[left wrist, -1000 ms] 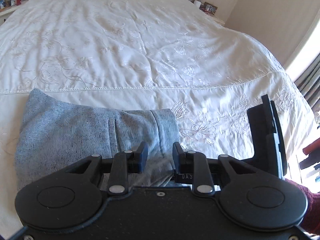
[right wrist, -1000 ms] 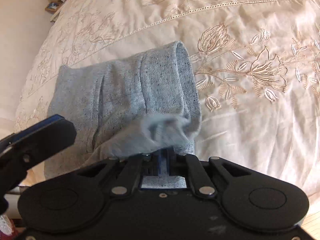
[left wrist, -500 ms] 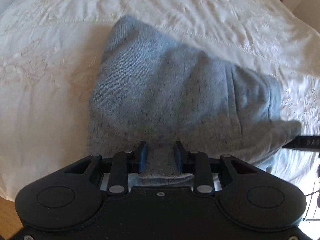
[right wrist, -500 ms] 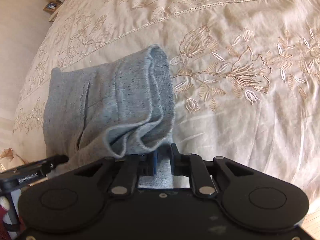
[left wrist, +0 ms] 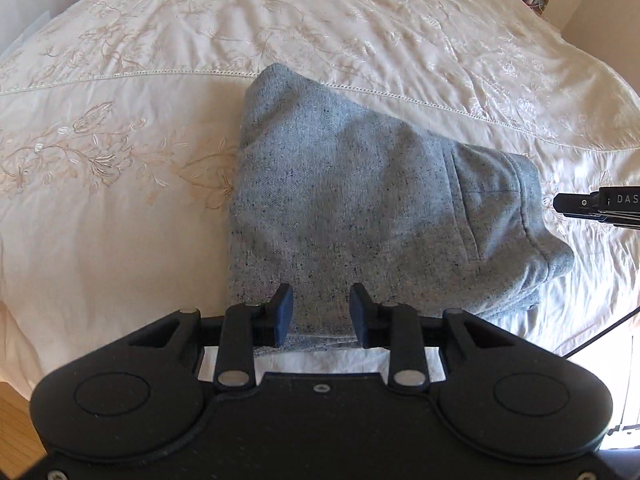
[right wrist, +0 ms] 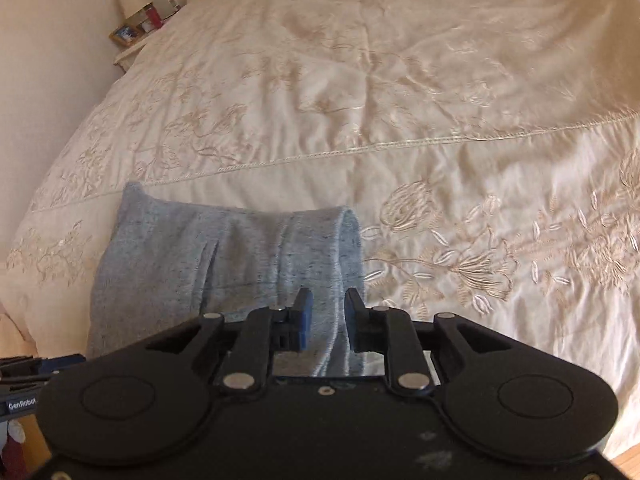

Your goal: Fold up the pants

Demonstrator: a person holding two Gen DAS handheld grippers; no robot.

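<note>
Grey speckled pants (left wrist: pixel 360 208) lie folded in a compact stack on the cream embroidered bedspread (left wrist: pixel 120 160). In the left wrist view my left gripper (left wrist: pixel 321 312) is open, its jaws apart over the near edge of the stack, holding nothing. The right gripper's tip (left wrist: pixel 592 204) shows at the right edge, beside the waistband end. In the right wrist view the pants (right wrist: pixel 200 264) lie at lower left, and my right gripper (right wrist: pixel 328 320) is open just above their right end, empty.
The bedspread (right wrist: pixel 440 120) spreads wide to the right and far side. A bedside shelf with small items (right wrist: pixel 140 28) stands at the far left by the wall. Wooden floor (left wrist: pixel 16 432) shows beyond the near bed edge.
My right gripper has let go of the pants' edge and opened, and the fabric has dropped flat onto the stack. My left gripper has stayed open, with the view drawn back a little.
</note>
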